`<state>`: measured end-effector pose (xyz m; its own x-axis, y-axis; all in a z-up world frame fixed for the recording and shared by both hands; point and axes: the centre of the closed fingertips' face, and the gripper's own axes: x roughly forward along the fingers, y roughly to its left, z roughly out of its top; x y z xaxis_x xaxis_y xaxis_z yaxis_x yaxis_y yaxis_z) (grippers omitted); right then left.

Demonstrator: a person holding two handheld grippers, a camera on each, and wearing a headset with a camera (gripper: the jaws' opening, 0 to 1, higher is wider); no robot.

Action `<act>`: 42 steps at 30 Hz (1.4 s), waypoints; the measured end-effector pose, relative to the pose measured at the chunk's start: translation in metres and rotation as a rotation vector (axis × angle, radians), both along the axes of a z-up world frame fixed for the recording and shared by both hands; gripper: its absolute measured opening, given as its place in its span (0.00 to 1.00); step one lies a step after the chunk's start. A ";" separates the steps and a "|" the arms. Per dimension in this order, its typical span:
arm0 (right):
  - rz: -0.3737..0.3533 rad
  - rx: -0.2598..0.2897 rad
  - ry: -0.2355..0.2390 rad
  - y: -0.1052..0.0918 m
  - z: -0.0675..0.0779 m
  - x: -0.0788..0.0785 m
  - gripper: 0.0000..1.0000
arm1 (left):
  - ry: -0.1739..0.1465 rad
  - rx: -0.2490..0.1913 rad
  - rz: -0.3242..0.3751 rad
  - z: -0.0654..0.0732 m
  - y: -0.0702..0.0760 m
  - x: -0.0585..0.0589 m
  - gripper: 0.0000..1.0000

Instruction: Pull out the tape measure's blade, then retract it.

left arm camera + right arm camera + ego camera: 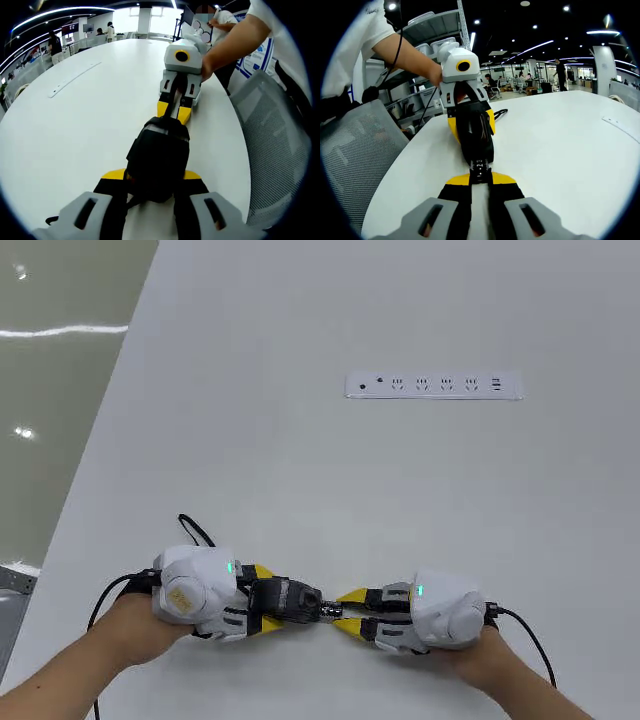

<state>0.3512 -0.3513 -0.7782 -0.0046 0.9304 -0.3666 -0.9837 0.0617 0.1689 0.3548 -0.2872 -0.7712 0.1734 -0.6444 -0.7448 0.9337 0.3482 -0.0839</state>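
My left gripper (265, 598) is closed round the black tape (290, 600), its yellow tips pressing the case from both sides. I hold it low over the table (300, 470), close to the near edge. In the left gripper view the case (160, 160) sits deep between my jaws. My right gripper (345, 611) faces it nose to nose, with its jaws almost together and pinched on the tip of the blade (479, 167). A few printed numerals show on the blade just ahead of my fingertips (506, 178).

Only a short stub of blade shows between the case and the right jaws. I judge that either the pull has hardly begun or the blade is nearly back in, and I cannot tell which. If it is the start, both the draw and the retraction are left to do. If it is the end, all that is left is letting the last bit in.

Count: one tape with one blade, two grippers, one table. One white strip (433, 385) lies well apart, toward the far right of the table. A black cable (195, 530) curls behind my left gripper.
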 end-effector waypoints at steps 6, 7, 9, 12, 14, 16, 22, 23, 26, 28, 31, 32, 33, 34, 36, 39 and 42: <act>-0.003 -0.001 0.002 -0.003 0.000 -0.001 0.11 | -0.001 0.001 0.000 0.000 0.000 0.000 0.32; -0.004 0.000 0.004 -0.005 0.000 -0.001 0.11 | 0.000 0.002 0.000 0.000 0.000 0.000 0.32; -0.004 -0.001 0.003 -0.006 0.000 -0.001 0.11 | 0.000 0.002 0.000 0.000 0.000 0.000 0.32; -0.007 -0.001 0.004 -0.008 0.000 -0.001 0.11 | 0.000 0.002 0.000 -0.001 0.000 0.000 0.32; -0.009 -0.001 0.004 -0.010 0.000 -0.001 0.11 | 0.000 0.003 0.001 -0.001 0.000 0.000 0.32; -0.012 -0.002 0.000 -0.011 0.000 -0.001 0.11 | 0.000 0.002 0.002 -0.001 0.000 0.000 0.32; -0.017 -0.002 0.003 -0.016 0.000 -0.001 0.11 | -0.001 0.003 0.000 -0.001 0.000 0.000 0.32; -0.017 -0.003 0.000 -0.016 0.000 -0.001 0.11 | -0.001 0.003 0.000 -0.001 0.000 0.000 0.32; -0.019 -0.003 0.003 -0.019 0.000 -0.001 0.11 | -0.001 0.004 0.000 -0.001 0.000 0.000 0.32; -0.019 -0.003 0.001 -0.020 0.000 -0.001 0.10 | -0.001 0.004 0.000 -0.001 0.000 0.000 0.32; -0.023 -0.003 0.007 -0.022 0.000 -0.001 0.10 | -0.002 0.003 -0.001 -0.001 0.000 0.000 0.32; -0.026 -0.002 0.011 -0.024 0.000 -0.001 0.10 | -0.002 0.003 -0.001 -0.001 0.000 0.000 0.32; -0.026 -0.002 0.010 -0.025 0.000 -0.001 0.10 | -0.001 0.003 0.000 -0.001 0.000 0.000 0.32; -0.027 -0.002 0.013 -0.026 0.000 -0.001 0.10 | -0.001 0.003 -0.001 -0.001 -0.001 0.000 0.32; -0.029 -0.001 0.013 -0.027 0.001 -0.001 0.10 | -0.001 0.002 -0.001 -0.001 -0.001 0.000 0.32; -0.031 -0.002 0.013 -0.029 0.001 -0.001 0.10 | -0.001 0.003 0.000 0.000 -0.001 0.000 0.32; -0.032 -0.001 0.016 -0.031 0.002 -0.002 0.10 | -0.001 0.003 -0.001 0.000 -0.001 0.000 0.32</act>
